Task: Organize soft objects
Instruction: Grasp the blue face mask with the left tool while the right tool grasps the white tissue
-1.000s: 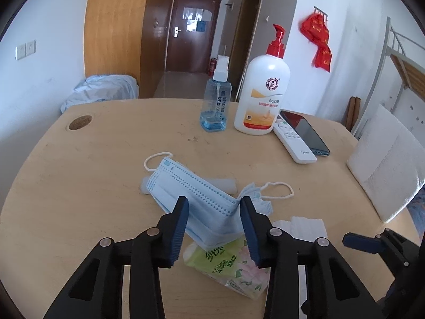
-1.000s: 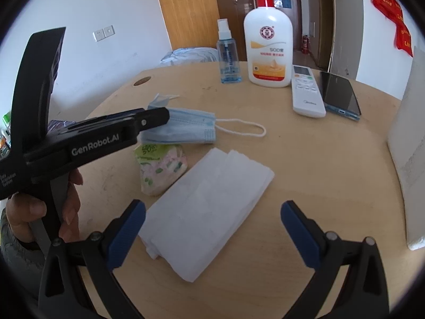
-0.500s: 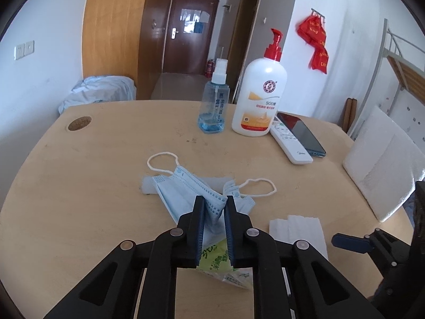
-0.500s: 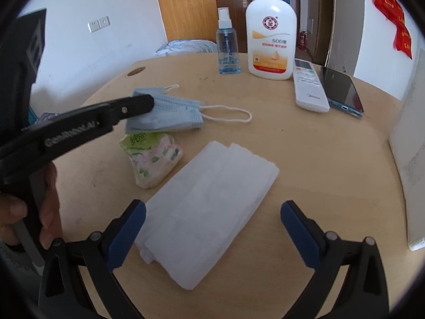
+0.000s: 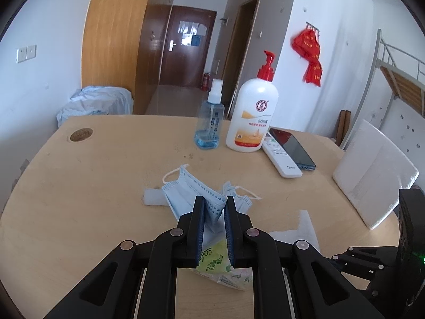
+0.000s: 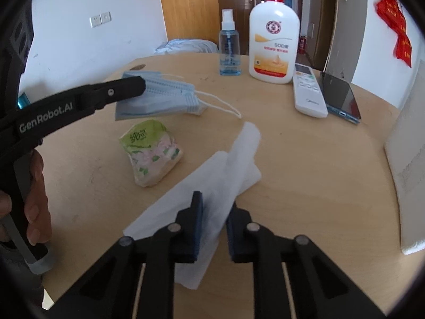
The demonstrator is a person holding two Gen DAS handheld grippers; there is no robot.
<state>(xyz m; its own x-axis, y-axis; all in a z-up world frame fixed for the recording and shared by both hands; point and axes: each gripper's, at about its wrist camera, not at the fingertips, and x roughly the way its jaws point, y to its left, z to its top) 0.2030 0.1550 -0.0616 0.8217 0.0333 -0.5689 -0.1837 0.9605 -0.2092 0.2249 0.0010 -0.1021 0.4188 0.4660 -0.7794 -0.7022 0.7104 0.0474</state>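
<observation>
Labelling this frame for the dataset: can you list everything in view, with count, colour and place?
face masks: small stack, light blue, table centre, pinched in left gripper
tissue pack: 1, green and white, just nearer than the masks
white tissue sheets: a few, table front, bunched between right gripper's jaws
spray bottle: 1, clear blue, table back
lotion pump bottle: 1, white, red pump, beside spray bottle
remote: 1, white, right of lotion bottle
phone: 1, dark, beside remote
white board: 1, table's right edge
table: 1, light wood
left gripper: black, shut on masks
right gripper: black, closing on tissue sheets
hand: 1, holding left gripper
</observation>
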